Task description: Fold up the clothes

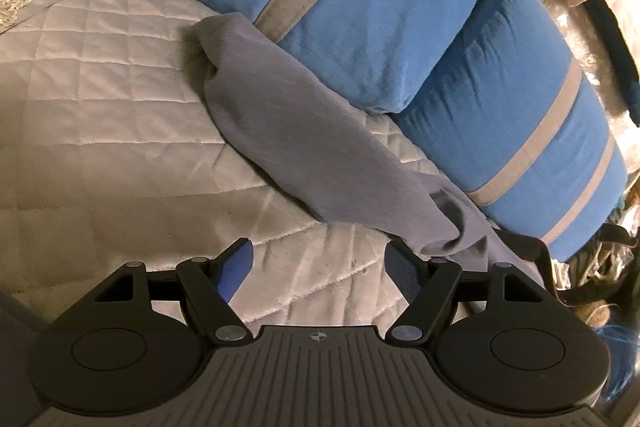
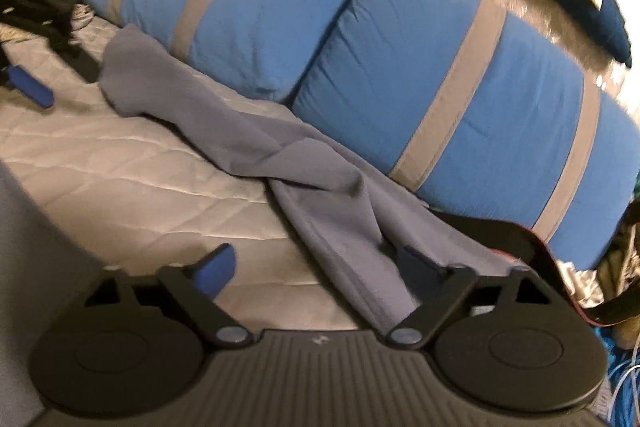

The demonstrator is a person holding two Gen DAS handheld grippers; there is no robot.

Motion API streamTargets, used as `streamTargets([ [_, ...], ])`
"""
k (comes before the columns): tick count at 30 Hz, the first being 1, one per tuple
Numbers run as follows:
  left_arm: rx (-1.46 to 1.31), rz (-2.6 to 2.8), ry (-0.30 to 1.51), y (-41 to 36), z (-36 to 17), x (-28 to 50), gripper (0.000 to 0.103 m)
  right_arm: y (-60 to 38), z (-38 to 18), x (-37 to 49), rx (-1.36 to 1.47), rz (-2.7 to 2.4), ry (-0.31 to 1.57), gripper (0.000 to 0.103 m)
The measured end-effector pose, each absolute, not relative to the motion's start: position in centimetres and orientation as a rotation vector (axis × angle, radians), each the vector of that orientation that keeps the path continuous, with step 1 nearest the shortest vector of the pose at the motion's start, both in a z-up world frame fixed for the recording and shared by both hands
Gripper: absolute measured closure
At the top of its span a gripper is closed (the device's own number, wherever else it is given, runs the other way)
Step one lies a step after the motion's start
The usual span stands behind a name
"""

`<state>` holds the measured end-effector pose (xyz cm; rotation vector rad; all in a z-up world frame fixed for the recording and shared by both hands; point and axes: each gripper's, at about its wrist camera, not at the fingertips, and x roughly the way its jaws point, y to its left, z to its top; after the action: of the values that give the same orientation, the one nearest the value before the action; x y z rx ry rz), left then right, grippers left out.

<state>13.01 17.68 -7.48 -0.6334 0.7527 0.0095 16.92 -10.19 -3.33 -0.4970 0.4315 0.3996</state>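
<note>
A: Any readable writing? Left gripper (image 1: 318, 269)?
B: None legible. Spread wide, pinching nothing.
A: Right gripper (image 2: 316, 267)?
B: Spread over grey garment (image 2: 256, 131), crumpled beside blue pillows (image 2: 460, 99), on quilted bed (image 2: 100, 167).

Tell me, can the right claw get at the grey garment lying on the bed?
Probably yes. The right claw is open, and the grey garment already lies between its fingers, with nothing covering it. The blue pillows sit behind it, out of the way.
</note>
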Motion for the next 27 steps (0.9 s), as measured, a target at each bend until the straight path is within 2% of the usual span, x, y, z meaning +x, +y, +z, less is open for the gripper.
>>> streamTargets([
  [7,-0.674,-0.022,0.748,17.2,-7.2,13.6,0.032,-11.0,-4.3,20.7,-0.481,0.455,0.517,0.037],
  [8,-0.685,-0.029,0.748,17.1,-7.1,13.8,0.032,-11.0,-4.6,21.2,-0.483,0.465,0.53,0.046],
  [9,-0.698,-0.035,0.747,17.1,-7.1,14.0,0.032,-10.9,-4.7,21.4,-0.483,0.469,0.54,0.073],
  [10,-0.715,-0.042,0.747,17.0,-7.0,14.3,0.032,-10.9,-4.7,21.5,-0.48,0.471,0.55,0.081],
  [11,-0.733,-0.049,0.748,16.9,-7.0,14.5,0.032,-10.9,-4.7,21.6,-0.478,0.472,0.56,0.094],
  [12,-0.749,-0.055,0.748,16.8,-7.1,14.8,0.032,-10.9,-4.7,21.8,-0.476,0.473,0.571,0.1],
  [19,-0.882,-0.081,0.771,16.0,-8.2,16.4,0.032,-13.2,-0.8,18.2,-0.411,0.484,0.51,0.1],
  [27,-0.996,-0.021,0.729,16.3,-10.4,18.3,0.033,-17.8,0.2,15.5,-0.28,0.468,0.515,0.1],
])
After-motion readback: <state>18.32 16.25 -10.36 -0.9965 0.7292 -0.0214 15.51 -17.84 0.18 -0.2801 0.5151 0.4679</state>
